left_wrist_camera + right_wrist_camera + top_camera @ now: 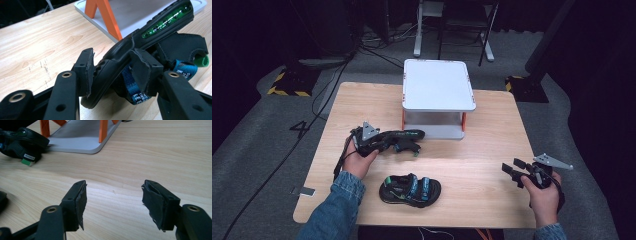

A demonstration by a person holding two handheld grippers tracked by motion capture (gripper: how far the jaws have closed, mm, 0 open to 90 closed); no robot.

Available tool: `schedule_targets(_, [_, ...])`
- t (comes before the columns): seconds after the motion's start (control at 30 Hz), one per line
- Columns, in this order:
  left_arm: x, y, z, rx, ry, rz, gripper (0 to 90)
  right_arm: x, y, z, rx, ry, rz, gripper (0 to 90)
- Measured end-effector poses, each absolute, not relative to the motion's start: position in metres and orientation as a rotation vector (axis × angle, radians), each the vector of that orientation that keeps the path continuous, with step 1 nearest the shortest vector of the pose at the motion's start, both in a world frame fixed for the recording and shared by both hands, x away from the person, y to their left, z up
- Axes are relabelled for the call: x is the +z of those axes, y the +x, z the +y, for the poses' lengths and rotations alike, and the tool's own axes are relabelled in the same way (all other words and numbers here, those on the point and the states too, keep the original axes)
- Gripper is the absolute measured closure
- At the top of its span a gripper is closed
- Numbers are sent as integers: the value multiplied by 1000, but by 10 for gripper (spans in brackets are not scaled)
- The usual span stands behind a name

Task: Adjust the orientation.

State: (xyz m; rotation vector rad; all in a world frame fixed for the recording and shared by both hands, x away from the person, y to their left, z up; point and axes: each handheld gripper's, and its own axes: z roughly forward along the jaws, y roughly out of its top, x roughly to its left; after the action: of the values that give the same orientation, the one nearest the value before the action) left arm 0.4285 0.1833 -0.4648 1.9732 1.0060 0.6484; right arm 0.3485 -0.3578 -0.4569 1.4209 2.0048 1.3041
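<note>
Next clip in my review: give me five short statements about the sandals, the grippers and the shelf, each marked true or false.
1. The left gripper is closed on a sandal. True.
2. The right gripper holds the other sandal. False: its jaws are open with nothing between them, above the bare table.
3. A second sandal lies flat on the table near the front edge. True.
4. The white shelf stands on blue legs. False: its legs are orange.
5. A sandal already sits on top of the shelf. False: the top is bare.
</note>
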Motion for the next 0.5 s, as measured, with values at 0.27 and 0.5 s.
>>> schedule_targets(0.27, [-449,413,180,698,1959,997,374,-455,341,-367,1308,1437,1976,365])
schedule_targets(0.5, [-443,389,152,525,2079,891,456,-455,350,-355,1318,1407,2015,363])
